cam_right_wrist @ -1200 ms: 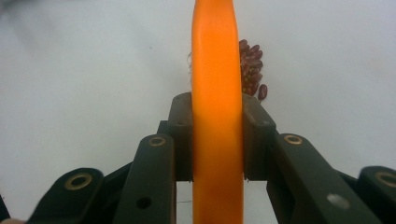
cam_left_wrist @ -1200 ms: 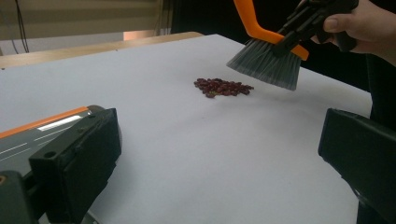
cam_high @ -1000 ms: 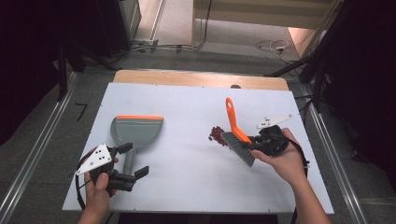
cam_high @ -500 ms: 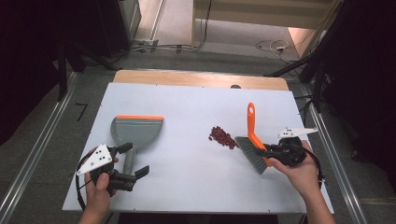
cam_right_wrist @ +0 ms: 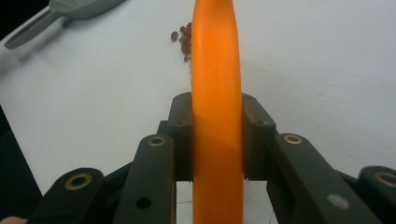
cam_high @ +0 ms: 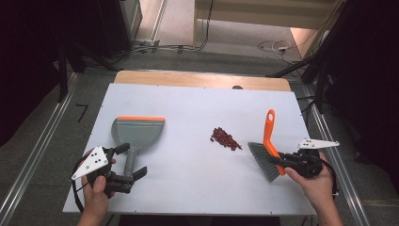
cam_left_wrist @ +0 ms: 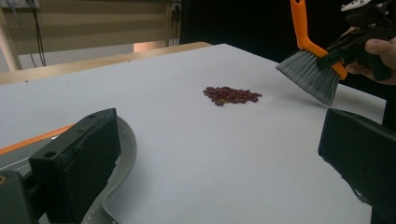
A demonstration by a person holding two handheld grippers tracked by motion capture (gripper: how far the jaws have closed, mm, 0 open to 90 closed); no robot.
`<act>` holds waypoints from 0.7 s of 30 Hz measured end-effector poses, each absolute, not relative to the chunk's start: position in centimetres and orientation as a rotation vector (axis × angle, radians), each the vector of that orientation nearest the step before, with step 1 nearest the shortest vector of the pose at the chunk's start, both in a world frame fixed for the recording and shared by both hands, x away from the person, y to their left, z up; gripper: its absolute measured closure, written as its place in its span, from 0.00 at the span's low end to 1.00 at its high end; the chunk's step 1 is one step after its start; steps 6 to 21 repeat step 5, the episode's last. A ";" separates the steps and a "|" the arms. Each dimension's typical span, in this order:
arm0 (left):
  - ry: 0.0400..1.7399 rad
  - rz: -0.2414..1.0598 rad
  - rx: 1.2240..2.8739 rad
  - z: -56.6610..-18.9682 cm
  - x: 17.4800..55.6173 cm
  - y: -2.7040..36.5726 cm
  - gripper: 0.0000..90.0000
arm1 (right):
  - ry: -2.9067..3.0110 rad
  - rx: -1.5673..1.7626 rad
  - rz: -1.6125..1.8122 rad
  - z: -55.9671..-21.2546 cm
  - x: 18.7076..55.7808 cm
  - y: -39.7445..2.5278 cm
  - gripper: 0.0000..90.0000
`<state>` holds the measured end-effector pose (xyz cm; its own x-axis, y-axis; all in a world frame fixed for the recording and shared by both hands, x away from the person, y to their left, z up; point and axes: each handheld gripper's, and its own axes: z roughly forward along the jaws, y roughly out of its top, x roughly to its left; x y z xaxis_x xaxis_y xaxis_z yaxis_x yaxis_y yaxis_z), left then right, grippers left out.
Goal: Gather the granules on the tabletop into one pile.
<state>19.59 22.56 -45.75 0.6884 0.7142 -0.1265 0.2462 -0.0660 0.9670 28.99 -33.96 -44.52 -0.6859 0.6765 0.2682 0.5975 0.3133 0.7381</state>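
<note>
1. No brand, label or writing could be read on anything, only a dark mark on the floor beyond the table's left edge, past the left gripper (cam_high: 126,165).
2. The room around both grippers was dark, with a grey floor, metal rails along either side and cables lying past the far end.
3. The white table (cam_high: 188,113) lay under both tools, a wooden strip showing along its far edge.
4. The left gripper had its jaws spread wide, the grey dustpan (cam_high: 136,133) with its orange lip just ahead, its handle lying between them.
5. The right gripper (cam_high: 291,161) pinched the orange-handled brush (cam_high: 266,151) tight, bristles towards the left gripper.
6. The red beans (cam_high: 226,139) sat in a small pile to the left of the brush, apart from it.
</note>
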 end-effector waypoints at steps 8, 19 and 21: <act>0.796 0.461 1.638 -45.7 19.6 22.5 0.00 | 2.461 1.224 1.357 -44.6 29.1 -34.6 0.76; 0.796 0.461 1.638 -45.7 19.6 22.5 0.00 | 2.461 1.224 1.357 -44.6 29.1 -34.6 0.76; 0.796 0.461 1.638 -45.7 19.6 22.5 0.00 | 2.461 1.224 1.357 -44.6 29.1 -34.6 0.76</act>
